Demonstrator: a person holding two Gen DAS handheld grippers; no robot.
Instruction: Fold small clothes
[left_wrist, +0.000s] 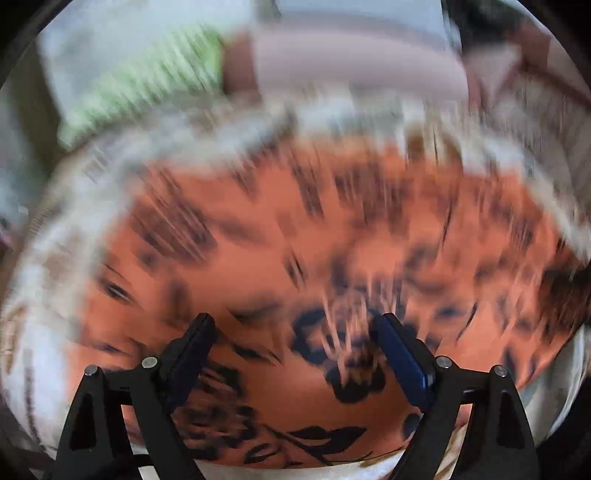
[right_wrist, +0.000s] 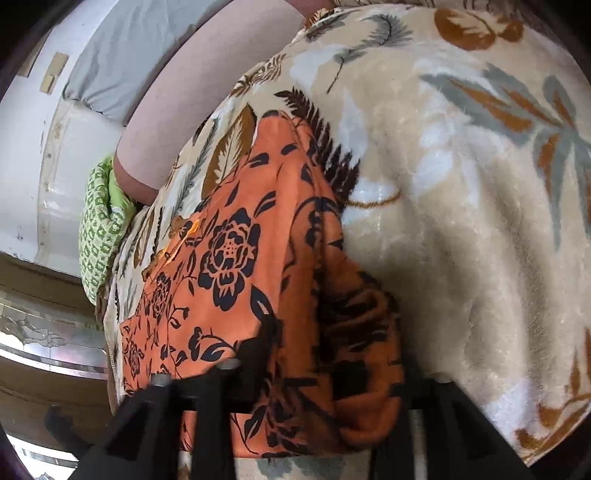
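— Blanket (right_wrist: 461, 221), cream with leaf print, carries an orange cloth (right_wrist: 236, 258) with black flowers, partly folded.
— Left view: blurred; left tongs (left_wrist: 293, 325) spread wide above the cloth. Right view: sharp; right tongs (right_wrist: 325, 373) draped by cloth, grip unclear.

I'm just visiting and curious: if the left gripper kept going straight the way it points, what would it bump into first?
Most likely the orange floral cloth. The left gripper has its jaws open with that cloth filling the view between and ahead of them. The picture is badly blurred, so how near it is cannot be judged.
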